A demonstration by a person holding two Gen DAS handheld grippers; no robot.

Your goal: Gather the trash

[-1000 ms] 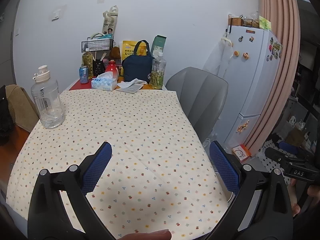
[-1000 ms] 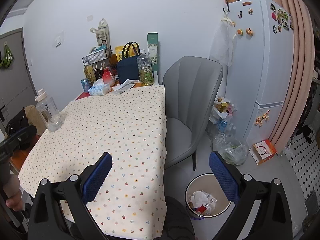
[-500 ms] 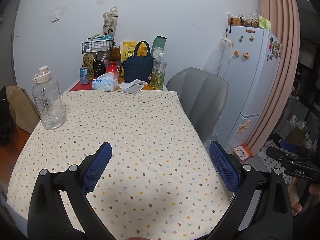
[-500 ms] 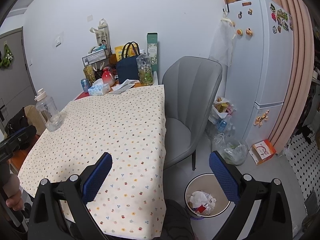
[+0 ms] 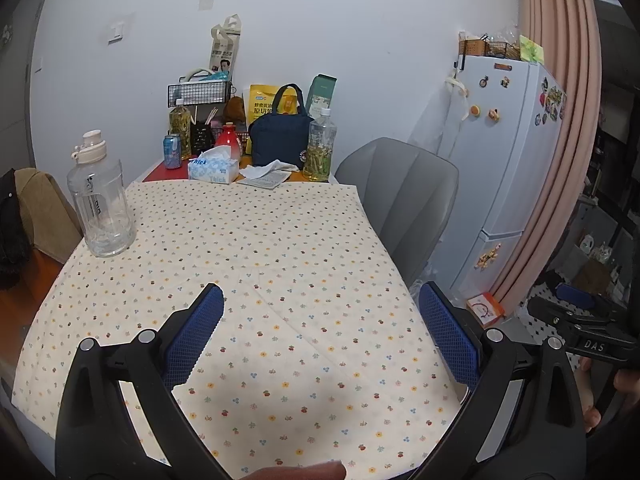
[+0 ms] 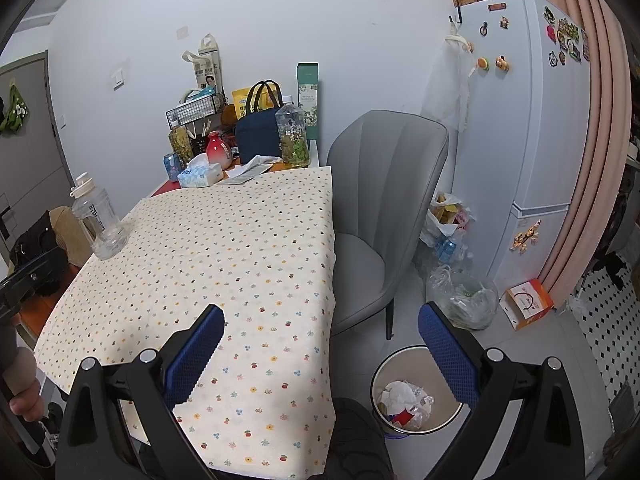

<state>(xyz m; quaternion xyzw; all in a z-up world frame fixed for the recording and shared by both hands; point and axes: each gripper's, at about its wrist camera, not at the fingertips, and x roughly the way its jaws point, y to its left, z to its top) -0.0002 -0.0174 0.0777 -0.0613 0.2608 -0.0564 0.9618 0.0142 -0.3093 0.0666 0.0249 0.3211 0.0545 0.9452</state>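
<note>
Right wrist: one trash bin (image 6: 418, 392), two bags (image 6: 460, 300).

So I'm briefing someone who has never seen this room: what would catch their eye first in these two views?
Probably the flower-dotted tablecloth filling the middle, bare but for a clear water jug near its left edge, with clutter bunched at the far end around a navy lunch bag. Next, the white fridge with magnets on the right, and the round trash bin on the floor by the grey chair, already holding crumpled waste.
</note>
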